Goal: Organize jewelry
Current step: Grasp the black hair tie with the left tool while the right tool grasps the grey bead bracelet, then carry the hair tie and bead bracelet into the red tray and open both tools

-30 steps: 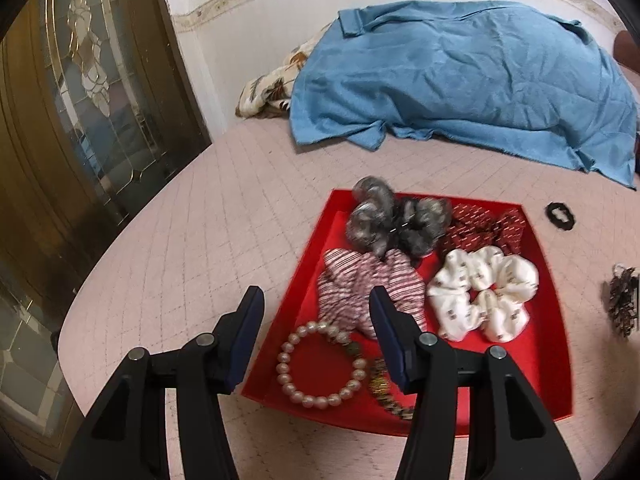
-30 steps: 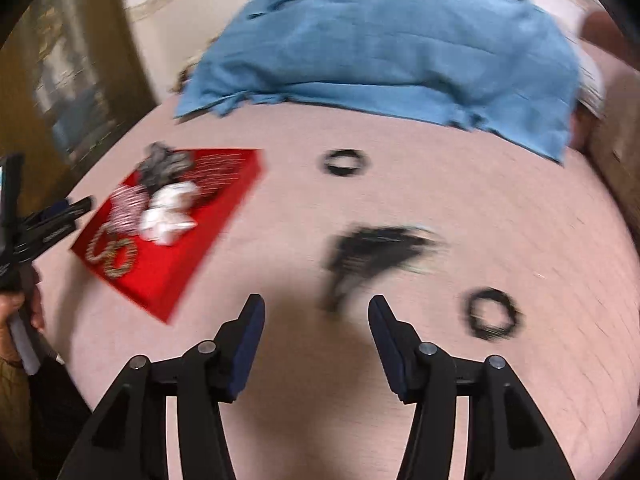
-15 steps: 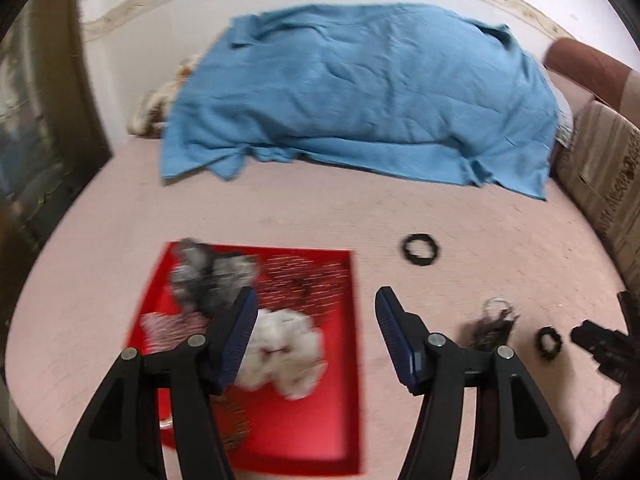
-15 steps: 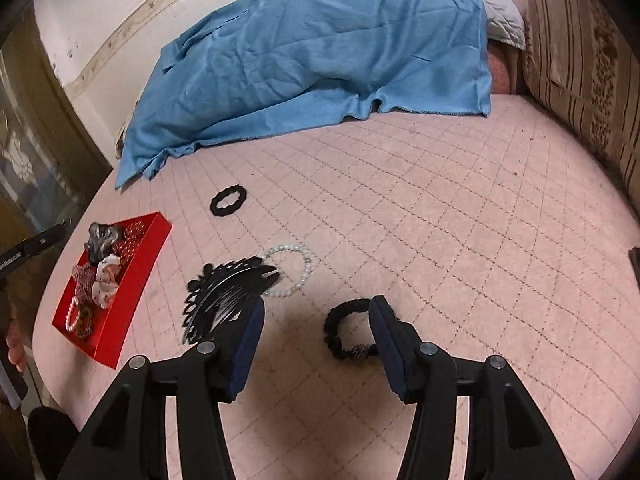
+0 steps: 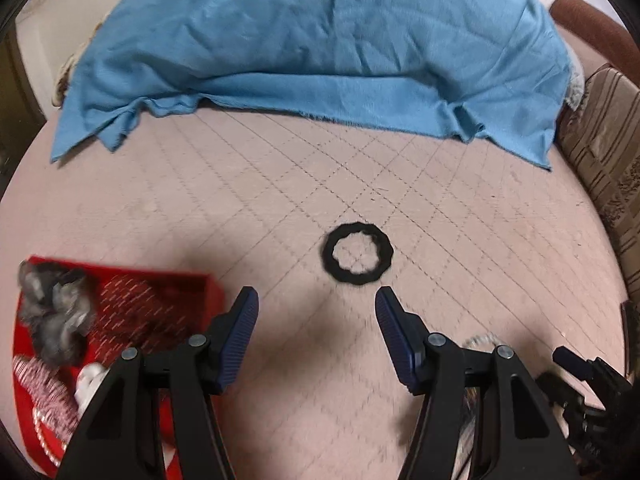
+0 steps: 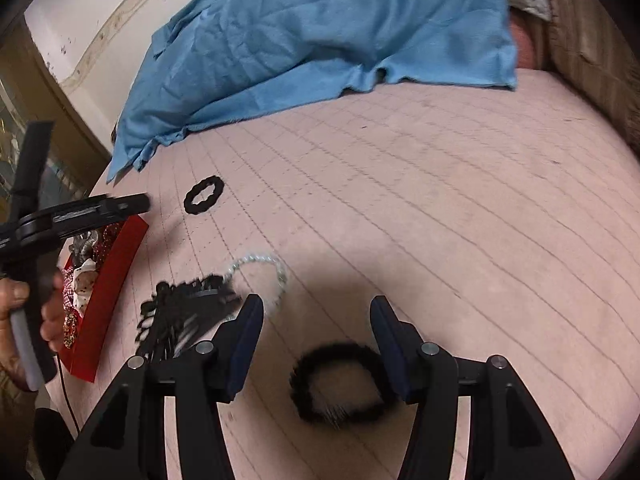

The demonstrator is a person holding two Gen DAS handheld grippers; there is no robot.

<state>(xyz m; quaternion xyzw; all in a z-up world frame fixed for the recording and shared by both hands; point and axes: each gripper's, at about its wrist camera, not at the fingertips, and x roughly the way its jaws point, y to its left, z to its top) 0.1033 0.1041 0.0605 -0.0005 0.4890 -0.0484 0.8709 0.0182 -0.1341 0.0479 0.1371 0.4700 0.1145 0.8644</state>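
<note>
From the left wrist, the left tongs (image 5: 316, 308) stand apart, aimed at a scalloped black hair ring (image 5: 357, 253) lying flat on the quilted pink bed (image 5: 460, 240); being thin, it may slip the pads. From the right wrist, the right tongs (image 6: 316, 320), also apart, straddle a fuzzy black bracelet (image 6: 340, 384), blurred, perhaps beaded; closing high would miss it.

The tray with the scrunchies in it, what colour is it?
Red. The tray shows best in the left wrist view.
</note>
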